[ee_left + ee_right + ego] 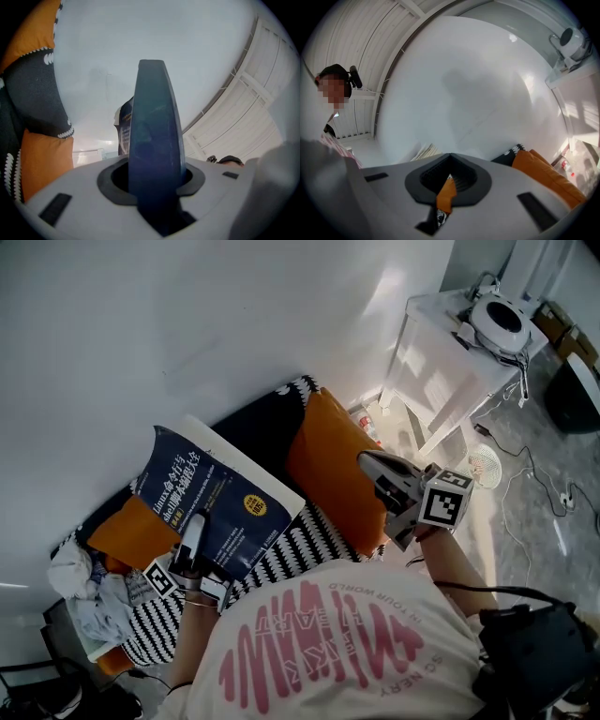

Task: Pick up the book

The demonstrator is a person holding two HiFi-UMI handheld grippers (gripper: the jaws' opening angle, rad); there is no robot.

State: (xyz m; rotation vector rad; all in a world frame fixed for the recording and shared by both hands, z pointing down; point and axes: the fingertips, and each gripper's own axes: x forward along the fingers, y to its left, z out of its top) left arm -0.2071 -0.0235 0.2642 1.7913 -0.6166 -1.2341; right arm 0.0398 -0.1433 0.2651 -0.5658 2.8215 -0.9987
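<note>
The book [211, 502] is thick with a dark blue cover and yellow and white print. It is held up, tilted, above the sofa [300, 554]. My left gripper [192, 531] is shut on its lower edge. In the left gripper view the book's blue edge [154, 140] stands upright between the jaws and fills the middle. My right gripper [367, 461] is over the big orange cushion [328, 465], its jaws together and holding nothing. In the right gripper view the book's page edges [424, 151] show just past the gripper body.
The sofa has a black-and-white patterned cover, a second orange cushion [131, 531] and a crumpled pale cloth [80, 582] at its left end. A white side table [441, 371] with a round white device [497, 322] stands to the right. Cables lie on the floor [525, 474].
</note>
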